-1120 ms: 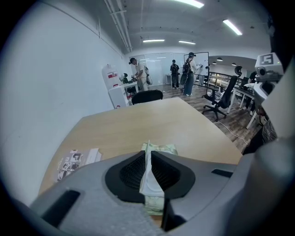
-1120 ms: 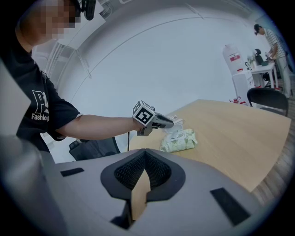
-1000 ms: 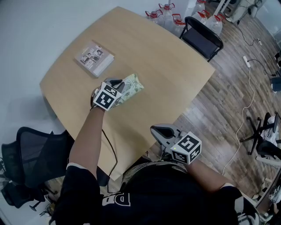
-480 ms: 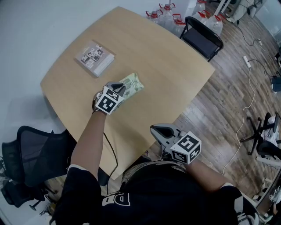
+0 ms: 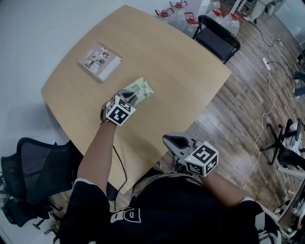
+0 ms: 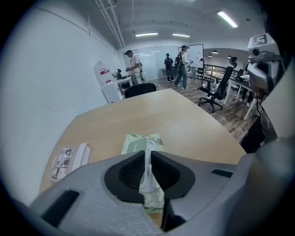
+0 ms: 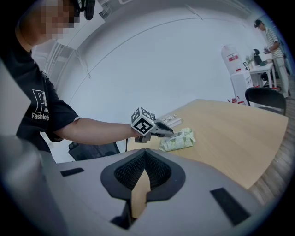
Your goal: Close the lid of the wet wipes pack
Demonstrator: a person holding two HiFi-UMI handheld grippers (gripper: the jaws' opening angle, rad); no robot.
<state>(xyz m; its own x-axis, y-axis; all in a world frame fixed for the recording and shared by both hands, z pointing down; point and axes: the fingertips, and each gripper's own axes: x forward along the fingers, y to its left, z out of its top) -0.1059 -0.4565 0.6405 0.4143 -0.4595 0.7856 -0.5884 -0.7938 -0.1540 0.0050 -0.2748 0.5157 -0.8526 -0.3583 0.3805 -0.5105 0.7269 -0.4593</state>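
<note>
The wet wipes pack (image 5: 142, 89), pale green with a leaf print, lies on the wooden table (image 5: 181, 71) near its middle. In the left gripper view the pack (image 6: 144, 146) runs away from me, and its darker green lid (image 6: 135, 145) lies flat. My left gripper (image 5: 129, 97) hovers over the pack's near end, jaws shut, with only a thin slit showing the pack below. In the right gripper view the left gripper (image 7: 169, 132) sits just above the pack (image 7: 179, 139). My right gripper (image 5: 171, 142) is shut and held off the table's near edge, close to my body.
A stack of printed booklets (image 5: 100, 62) lies at the table's far left. A black chair (image 5: 218, 42) and several water bottles (image 5: 178, 12) stand beyond the far edge. An office chair (image 5: 33, 167) stands at the left. People stand far back (image 6: 179, 67).
My left gripper has drawn back a little along the pack toward its near end. The right gripper has held still.
</note>
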